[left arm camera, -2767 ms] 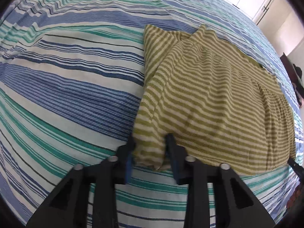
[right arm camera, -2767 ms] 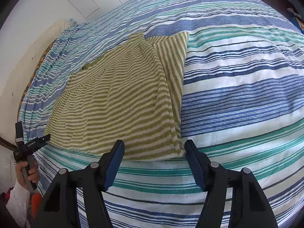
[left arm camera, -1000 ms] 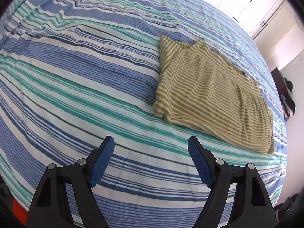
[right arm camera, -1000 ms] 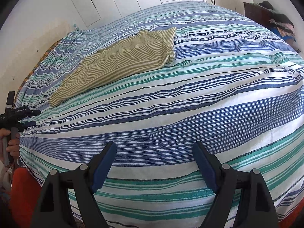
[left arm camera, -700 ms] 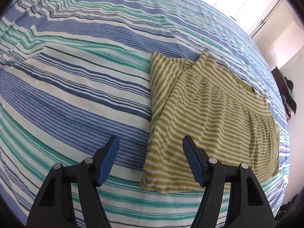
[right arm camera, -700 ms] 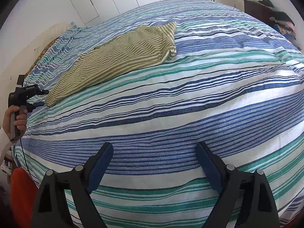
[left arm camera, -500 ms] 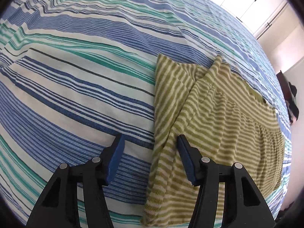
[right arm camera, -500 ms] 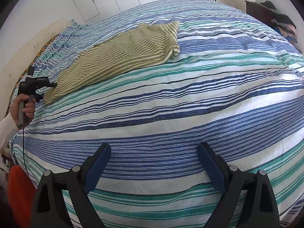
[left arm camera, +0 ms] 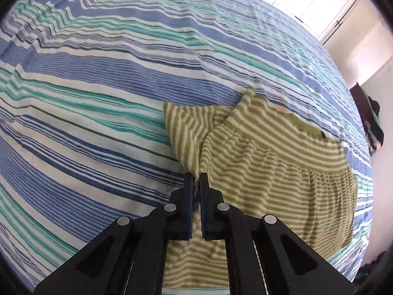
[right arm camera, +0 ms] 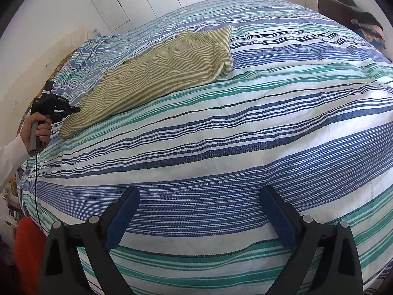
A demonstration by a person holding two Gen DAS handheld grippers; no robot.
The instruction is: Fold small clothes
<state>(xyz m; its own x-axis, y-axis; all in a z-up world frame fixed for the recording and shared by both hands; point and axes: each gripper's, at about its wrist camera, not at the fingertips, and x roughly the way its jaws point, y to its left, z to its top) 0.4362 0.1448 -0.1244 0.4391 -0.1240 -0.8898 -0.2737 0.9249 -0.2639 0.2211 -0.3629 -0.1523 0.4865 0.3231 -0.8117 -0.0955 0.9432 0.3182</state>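
Olive-and-cream striped cloth, a small top (left arm camera: 270,172), is lying folded on the blue, green and white striped bedspread (left arm camera: 98,98). The left gripper (left arm camera: 194,184) is pinching the top's left edge, fingers clenched on the fabric. The right gripper (right arm camera: 199,211) is hovering over bare bedspread near the camera, fingers spread wide, well apart from the top.

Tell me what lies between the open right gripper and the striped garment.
Only bare striped bedsheet between the right gripper and the olive-striped garment; the right wrist view shows it.
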